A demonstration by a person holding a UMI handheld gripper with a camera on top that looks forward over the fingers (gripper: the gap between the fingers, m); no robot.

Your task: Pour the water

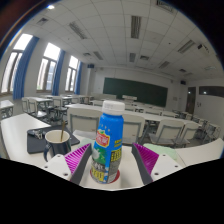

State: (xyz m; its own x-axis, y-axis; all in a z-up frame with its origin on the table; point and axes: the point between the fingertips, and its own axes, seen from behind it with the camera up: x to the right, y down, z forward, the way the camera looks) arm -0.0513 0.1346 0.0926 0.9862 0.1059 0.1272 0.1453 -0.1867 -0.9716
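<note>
A plastic bottle [108, 138] with a blue cap, a white and blue body and a green and red label stands upright on the white desk [20, 128], between my fingers. My gripper [112, 158] is open: the left magenta pad [84, 158] lies close against the bottle, and a gap shows between the bottle and the right pad [146, 156]. A dark cup [58, 142] with a pale inside stands on the desk to the left, beyond my left finger.
A flat black object [38, 140] lies just left of the cup. Rows of classroom desks and chairs [165, 125] fill the room beyond. A dark chalkboard [135, 92] hangs on the far wall, and windows [45, 68] line the left side.
</note>
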